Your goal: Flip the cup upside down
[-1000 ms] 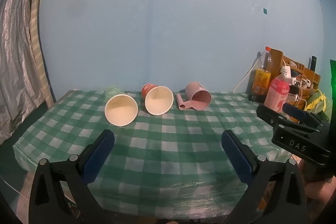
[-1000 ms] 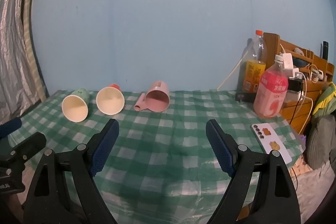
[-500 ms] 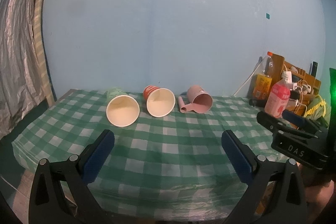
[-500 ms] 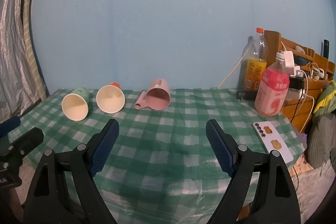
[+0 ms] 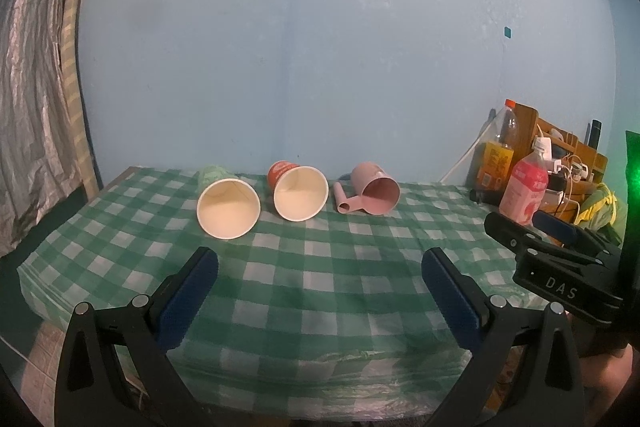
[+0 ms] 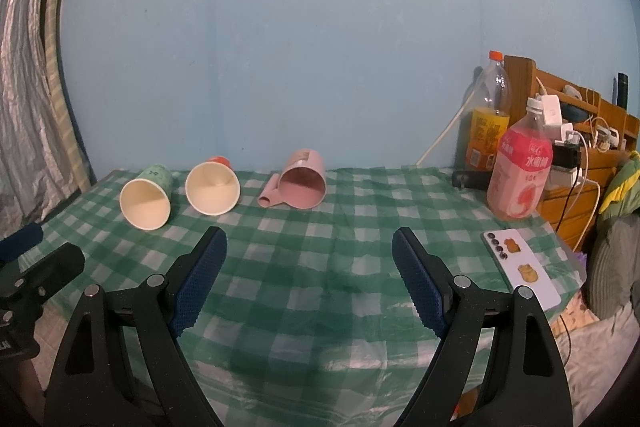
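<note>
Three cups lie on their sides at the back of the green checked table [image 5: 320, 279], mouths toward me: a green paper cup [image 5: 228, 203], a red paper cup [image 5: 298, 191] and a pink plastic mug [image 5: 374, 193] with its handle to the left. In the right wrist view they are the green cup [image 6: 146, 197], the red cup [image 6: 213, 189] and the pink mug [image 6: 302, 183]. My left gripper [image 5: 320, 263] is open and empty, well short of the cups. My right gripper [image 6: 309, 241] is open and empty, also short of them.
A pink drink bottle [image 6: 519, 171] and an orange drink bottle [image 6: 489, 119] stand at the table's right. A white phone [image 6: 520, 267] lies near the right edge. A wooden shelf with chargers [image 6: 580, 123] stands beyond. A silver curtain [image 5: 32, 75] hangs at the left.
Both grippers have drawn back and risen slightly, so the table and cups sit a little lower and farther. The jaws stay open. The cups have not moved.
</note>
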